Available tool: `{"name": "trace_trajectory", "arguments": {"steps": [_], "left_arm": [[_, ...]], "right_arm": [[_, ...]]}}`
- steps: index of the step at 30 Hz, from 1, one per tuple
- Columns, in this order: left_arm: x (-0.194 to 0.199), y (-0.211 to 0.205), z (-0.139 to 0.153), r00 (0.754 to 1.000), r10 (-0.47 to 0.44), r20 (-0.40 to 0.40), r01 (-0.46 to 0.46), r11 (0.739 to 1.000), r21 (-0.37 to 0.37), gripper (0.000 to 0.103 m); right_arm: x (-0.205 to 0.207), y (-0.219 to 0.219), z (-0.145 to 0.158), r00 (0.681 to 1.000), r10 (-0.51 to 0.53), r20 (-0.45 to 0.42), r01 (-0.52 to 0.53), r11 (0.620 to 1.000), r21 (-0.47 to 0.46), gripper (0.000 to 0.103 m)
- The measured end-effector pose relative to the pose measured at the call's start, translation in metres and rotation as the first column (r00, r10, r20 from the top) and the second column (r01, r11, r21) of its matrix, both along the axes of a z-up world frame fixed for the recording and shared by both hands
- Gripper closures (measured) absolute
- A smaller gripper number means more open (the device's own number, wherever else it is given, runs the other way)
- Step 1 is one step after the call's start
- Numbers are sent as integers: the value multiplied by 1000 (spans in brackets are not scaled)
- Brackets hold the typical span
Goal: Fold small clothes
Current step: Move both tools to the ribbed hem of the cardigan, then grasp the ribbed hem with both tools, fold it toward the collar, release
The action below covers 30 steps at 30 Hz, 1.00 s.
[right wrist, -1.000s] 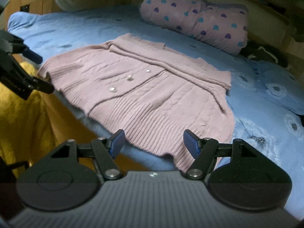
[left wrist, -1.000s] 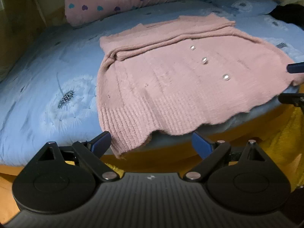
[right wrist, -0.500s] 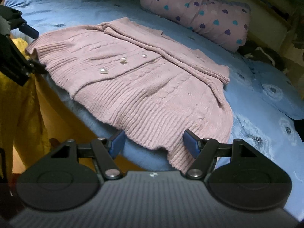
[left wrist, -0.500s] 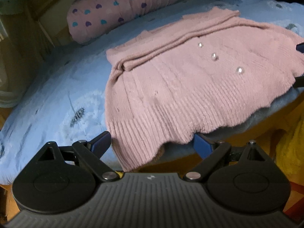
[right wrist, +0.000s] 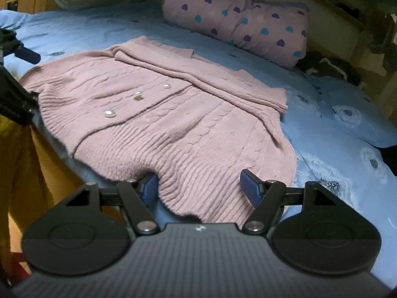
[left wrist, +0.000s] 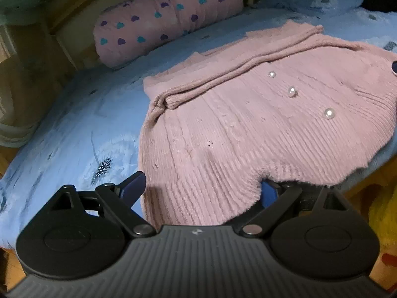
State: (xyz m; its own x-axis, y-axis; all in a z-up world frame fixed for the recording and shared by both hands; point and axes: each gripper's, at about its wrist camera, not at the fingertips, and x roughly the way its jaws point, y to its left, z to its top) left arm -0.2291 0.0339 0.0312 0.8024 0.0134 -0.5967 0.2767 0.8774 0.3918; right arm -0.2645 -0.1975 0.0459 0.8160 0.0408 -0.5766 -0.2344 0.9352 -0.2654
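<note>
A pink knit cardigan point(left wrist: 248, 129) with pearl buttons lies flat on a blue bed, both sleeves folded across its upper part. It also shows in the right wrist view point(right wrist: 173, 119). My left gripper point(left wrist: 202, 188) is open, its jaws straddling the ribbed hem at the cardigan's left bottom corner. My right gripper point(right wrist: 199, 186) is open, its jaws straddling the hem at the right bottom corner. The hem hangs slightly over the bed's front edge. The left gripper shows at the left edge of the right wrist view point(right wrist: 22, 74).
A blue dandelion-print sheet point(left wrist: 74, 129) covers the bed. A pink bolster with heart prints point(left wrist: 168, 17) lies along the far side, also in the right wrist view point(right wrist: 238, 17). A blue pillow point(right wrist: 359, 114) lies at the right. Yellow fabric point(left wrist: 382, 208) hangs below the front edge.
Both grippers have moved forward toward the bed. The cardigan's hem corners now sit between their open jaws, where before they were short of the hem.
</note>
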Motion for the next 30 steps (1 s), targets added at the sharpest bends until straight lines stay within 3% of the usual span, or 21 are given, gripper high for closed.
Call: {"name": "trace_trajectory", "arguments": {"steps": [2, 5, 8, 10, 12, 13, 18, 27, 30], "left_arm": [[0, 1, -1, 1000, 4, 9, -4, 1000, -12, 12], [-1, 0, -2, 1000, -4, 10, 5, 999, -39, 24], [0, -1, -1, 1000, -17, -7, 16, 998, -66, 45], [2, -2, 1, 1000, -15, -26, 12, 996, -91, 67], [5, -1, 2, 999, 2, -35, -6, 994, -106, 78], [7, 0, 4, 999, 9, -34, -13, 993, -115, 81], [6, 2, 16, 1000, 20, -5, -20, 987, -156, 86], [9, -6, 53, 992, 42, 121, -18, 981, -193, 87], [18, -9, 65, 988, 23, 152, 5, 984, -179, 87]], "right_arm": [[-1, 0, -2, 1000, -1, 17, 1, 1000, -9, 32], [0, -2, -2, 1000, -14, 26, 14, 1000, -1, 33], [1, -3, -2, 999, -23, 30, 23, 1000, 3, 39], [1, -2, -1, 1000, -15, 24, 15, 1000, 7, 66], [2, 1, 0, 1000, -13, 20, 13, 1000, -1, 83], [2, 2, 0, 1000, -15, 24, 16, 1000, -11, 85], [3, 0, 6, 998, -31, 49, 31, 1000, 2, 89], [11, 0, 30, 988, -44, 149, 43, 999, 10, 90], [17, 0, 40, 983, -47, 179, 46, 999, 11, 91]]}}
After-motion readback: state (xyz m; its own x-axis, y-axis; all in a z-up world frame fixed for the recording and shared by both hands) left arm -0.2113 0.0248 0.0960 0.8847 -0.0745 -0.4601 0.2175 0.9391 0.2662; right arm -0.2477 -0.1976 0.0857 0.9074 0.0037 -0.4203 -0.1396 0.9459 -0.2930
